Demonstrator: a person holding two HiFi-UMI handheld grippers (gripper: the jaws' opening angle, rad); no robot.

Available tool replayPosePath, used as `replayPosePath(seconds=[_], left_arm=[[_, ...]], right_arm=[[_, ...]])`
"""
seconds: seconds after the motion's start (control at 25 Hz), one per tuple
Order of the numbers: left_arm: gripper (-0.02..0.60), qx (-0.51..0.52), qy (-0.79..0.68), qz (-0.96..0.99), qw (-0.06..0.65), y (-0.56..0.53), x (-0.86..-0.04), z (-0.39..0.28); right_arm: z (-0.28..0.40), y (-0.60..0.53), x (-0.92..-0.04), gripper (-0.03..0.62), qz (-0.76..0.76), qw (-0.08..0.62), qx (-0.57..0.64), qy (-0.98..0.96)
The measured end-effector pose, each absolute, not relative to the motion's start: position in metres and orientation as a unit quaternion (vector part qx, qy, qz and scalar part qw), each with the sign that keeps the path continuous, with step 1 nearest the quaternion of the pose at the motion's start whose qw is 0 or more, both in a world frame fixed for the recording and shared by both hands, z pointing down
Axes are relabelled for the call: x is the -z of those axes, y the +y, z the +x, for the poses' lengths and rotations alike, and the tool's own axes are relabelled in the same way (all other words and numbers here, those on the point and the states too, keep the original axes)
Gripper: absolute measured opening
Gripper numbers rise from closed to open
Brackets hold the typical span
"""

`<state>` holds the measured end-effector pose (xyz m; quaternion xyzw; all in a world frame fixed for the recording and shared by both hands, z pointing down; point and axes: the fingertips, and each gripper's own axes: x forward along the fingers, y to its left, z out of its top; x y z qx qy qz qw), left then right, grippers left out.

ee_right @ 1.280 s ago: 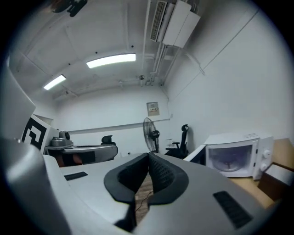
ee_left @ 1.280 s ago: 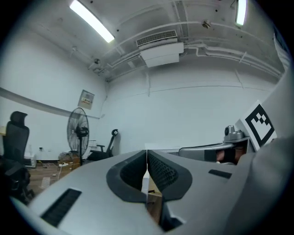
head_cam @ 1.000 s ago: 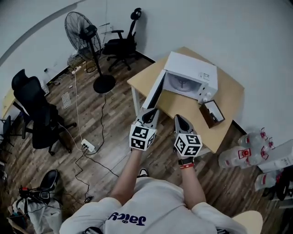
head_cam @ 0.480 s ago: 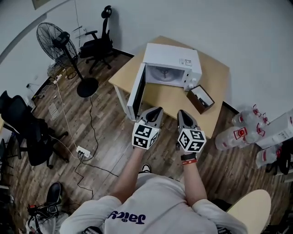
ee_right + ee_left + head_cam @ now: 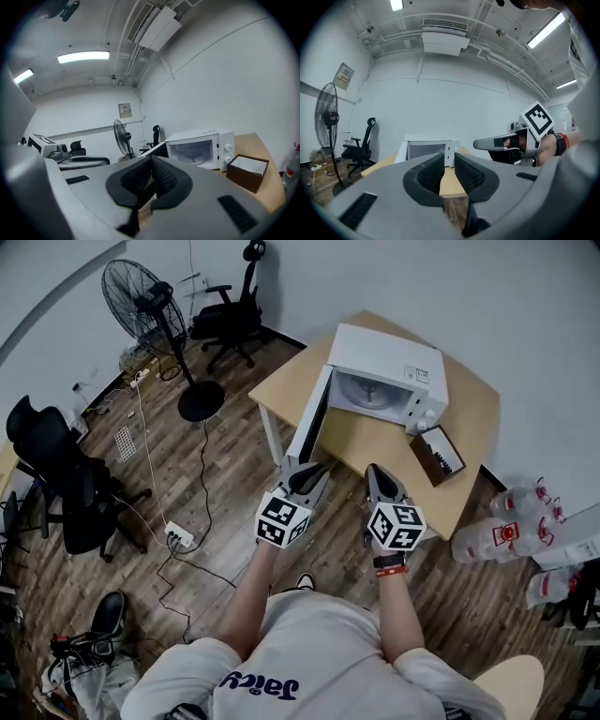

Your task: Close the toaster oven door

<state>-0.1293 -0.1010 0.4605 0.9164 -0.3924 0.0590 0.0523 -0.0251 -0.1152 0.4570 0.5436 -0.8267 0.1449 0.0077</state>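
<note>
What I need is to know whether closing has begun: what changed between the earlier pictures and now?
The left tongs have just been opening a little, with nothing between their jaws. The right tongs look shut and empty. Neither has reached the toaster oven door, which stayed open and untouched. The brown box kept its place beside the toaster oven.

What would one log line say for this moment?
toaster oven door: open | left gripper: empty, jaws just opening, clear of door | right gripper: shut, empty | task: door not yet closed
</note>
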Motion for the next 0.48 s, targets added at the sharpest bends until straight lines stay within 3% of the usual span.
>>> replayPosePath(seconds=[0.48], left_arm=[[0.123, -0.108, -0.355, 0.927, 0.061, -0.122, -0.509, -0.206]], right_arm=[[-0.062, -0.141, -0.481, 0.015, 0.522, 0.023, -0.163, -0.837]])
